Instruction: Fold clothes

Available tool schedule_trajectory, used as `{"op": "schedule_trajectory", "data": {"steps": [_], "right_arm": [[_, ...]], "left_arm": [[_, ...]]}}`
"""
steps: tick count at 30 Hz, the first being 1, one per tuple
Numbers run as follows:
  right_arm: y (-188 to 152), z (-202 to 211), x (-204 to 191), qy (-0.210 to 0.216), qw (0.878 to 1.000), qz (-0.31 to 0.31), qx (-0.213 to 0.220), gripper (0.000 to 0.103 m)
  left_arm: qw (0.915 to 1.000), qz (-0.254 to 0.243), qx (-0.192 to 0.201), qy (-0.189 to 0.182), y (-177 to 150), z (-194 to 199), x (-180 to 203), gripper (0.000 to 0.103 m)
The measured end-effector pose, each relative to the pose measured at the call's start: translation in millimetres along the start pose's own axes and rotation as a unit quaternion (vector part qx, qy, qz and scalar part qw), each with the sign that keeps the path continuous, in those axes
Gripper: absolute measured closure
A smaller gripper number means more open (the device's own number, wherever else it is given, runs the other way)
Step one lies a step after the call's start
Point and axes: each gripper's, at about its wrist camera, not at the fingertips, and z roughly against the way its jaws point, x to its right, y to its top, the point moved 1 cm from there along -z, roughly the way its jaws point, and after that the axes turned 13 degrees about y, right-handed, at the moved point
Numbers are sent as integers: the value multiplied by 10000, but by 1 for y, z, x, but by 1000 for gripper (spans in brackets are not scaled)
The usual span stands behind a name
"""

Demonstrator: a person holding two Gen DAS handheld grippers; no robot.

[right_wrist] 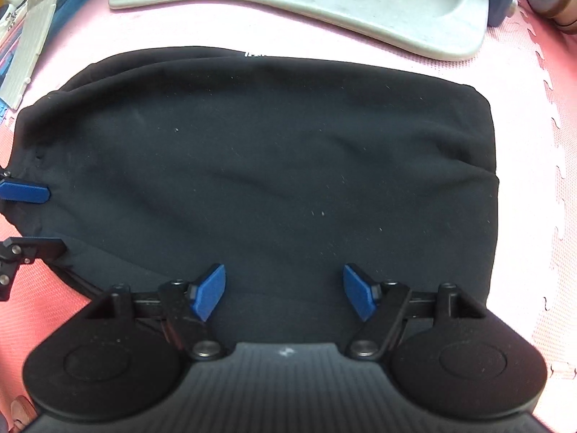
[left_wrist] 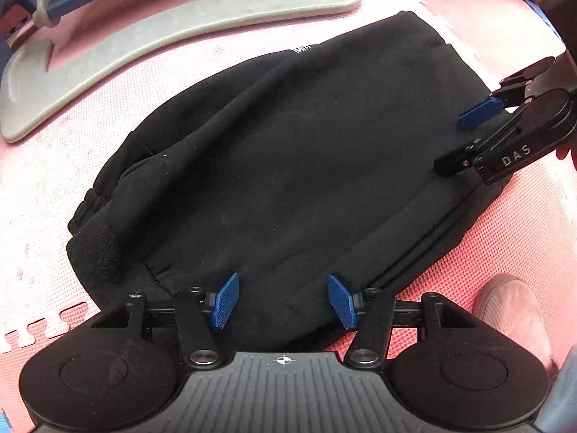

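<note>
We see a black garment (right_wrist: 270,180) ahead of our blue pads (right_wrist: 209,290), on pink foam matting (left_wrist: 505,216) beneath a grey board (right_wrist: 324,3) beyond.

your right hand-held gripper (right_wrist: 283,291) hung spread apart over the folded black garment (right_wrist: 274,180) on the pink foam mat (right_wrist: 533,144), grey board (right_wrist: 324,3) beyond.

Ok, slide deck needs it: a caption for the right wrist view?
Open right gripper poised over a folded black fleece garment on pink foam mat, open left gripper alongside.
</note>
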Motion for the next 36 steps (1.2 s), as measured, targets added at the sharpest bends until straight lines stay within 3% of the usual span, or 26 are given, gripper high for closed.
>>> {"op": "schedule_trajectory", "data": {"steps": [5, 12, 25, 28, 31, 36], "right_arm": [[-13, 8, 7, -116, 9998, -93, -119, 23], [-41, 15, 28, 42, 9974, -714, -69, 22], [-43, 37, 14, 56, 9978, -664, -5, 22], [-40, 44, 8, 74, 9981, -614, 61, 22], [-36, 49, 2, 82, 9983, -573, 97, 22], [-27, 45, -6, 57, 9985, -547, 31, 22]], "left_arm": [[10000, -17, -36, -39, -5, -1, 0, 45], [9998, 75, -10, -156, 1, 5, -3, 44], [9995, 92, 183, -244, 18, 31, -6, 44], [9981, 228, 427, -379, 37, 34, -8, 43], [9968, 185, 749, -216, 57, 29, -13, 43], [9966, 280, 753, -161, 89, 2, -15, 43]]}}
